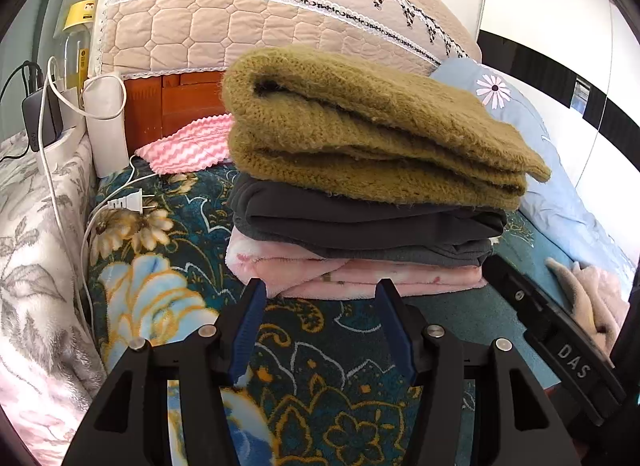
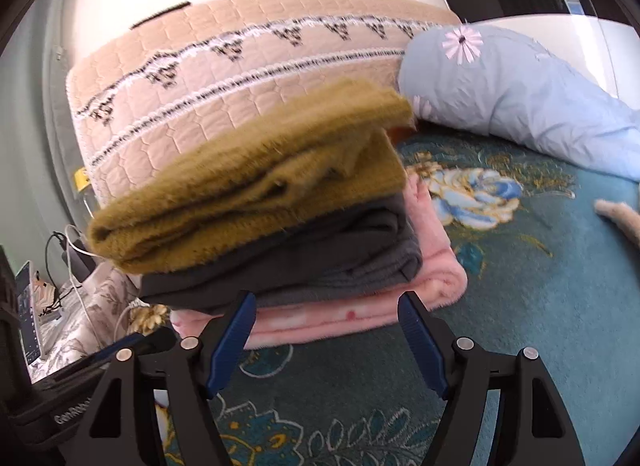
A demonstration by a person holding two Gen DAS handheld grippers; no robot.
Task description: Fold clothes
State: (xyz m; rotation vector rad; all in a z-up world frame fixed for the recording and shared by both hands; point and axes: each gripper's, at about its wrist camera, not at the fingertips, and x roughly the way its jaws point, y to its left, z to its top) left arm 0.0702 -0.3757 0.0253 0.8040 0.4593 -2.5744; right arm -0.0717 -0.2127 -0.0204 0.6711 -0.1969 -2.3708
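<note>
A stack of folded clothes sits on the teal floral bedspread point(image 1: 168, 234). An olive knit sweater point(image 1: 360, 133) lies on top, a dark grey garment point(image 1: 360, 225) under it, a pink fleece piece point(image 1: 340, 278) at the bottom. The stack shows in the right wrist view too: sweater point(image 2: 256, 193), grey garment point(image 2: 320, 258), pink fleece point(image 2: 432, 266). My left gripper point(image 1: 320, 290) is open and empty just before the stack's near edge. My right gripper point(image 2: 326, 302) is open and empty at the stack's near edge. The right gripper's body point(image 1: 560, 338) shows at the lower right of the left wrist view.
A quilted beige cover point(image 1: 260, 13) lies over the wooden headboard point(image 1: 172, 105) behind. A light blue flowered pillow point(image 2: 520, 93) is at the right. A pink zigzag cloth point(image 1: 188, 145), a white cable with plug point(image 1: 128, 201) and a beige unfolded garment point(image 1: 592, 290) lie on the bed.
</note>
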